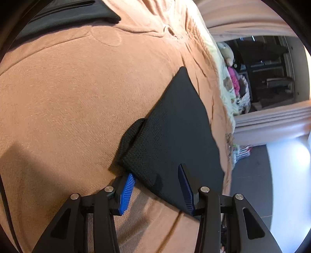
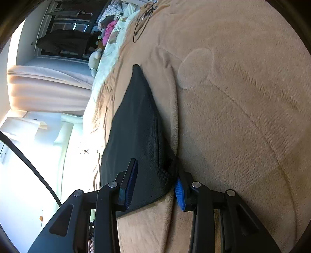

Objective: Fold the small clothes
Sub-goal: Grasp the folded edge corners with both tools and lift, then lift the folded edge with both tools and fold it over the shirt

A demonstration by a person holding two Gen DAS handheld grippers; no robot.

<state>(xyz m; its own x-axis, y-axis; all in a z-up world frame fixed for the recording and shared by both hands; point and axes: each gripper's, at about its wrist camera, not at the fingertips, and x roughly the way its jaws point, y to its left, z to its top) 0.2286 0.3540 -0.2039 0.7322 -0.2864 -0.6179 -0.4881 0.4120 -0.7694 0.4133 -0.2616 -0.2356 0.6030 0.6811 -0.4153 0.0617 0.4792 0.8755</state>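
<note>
On the tan fleece blanket (image 1: 68, 101) lies one folded black knit garment (image 1: 175, 136), and each view has its near edge between a pair of blue-padded fingers. Both the left gripper (image 1: 157, 186) and the right gripper (image 2: 155, 181) stand with jaws spread wide, straddling the cloth without pinching it. Only the left wrist view shows a second dark garment (image 1: 64, 17) at the far corner of the blanket; only the right wrist view shows a black cable (image 2: 142, 21) coiled far up the blanket.
</note>
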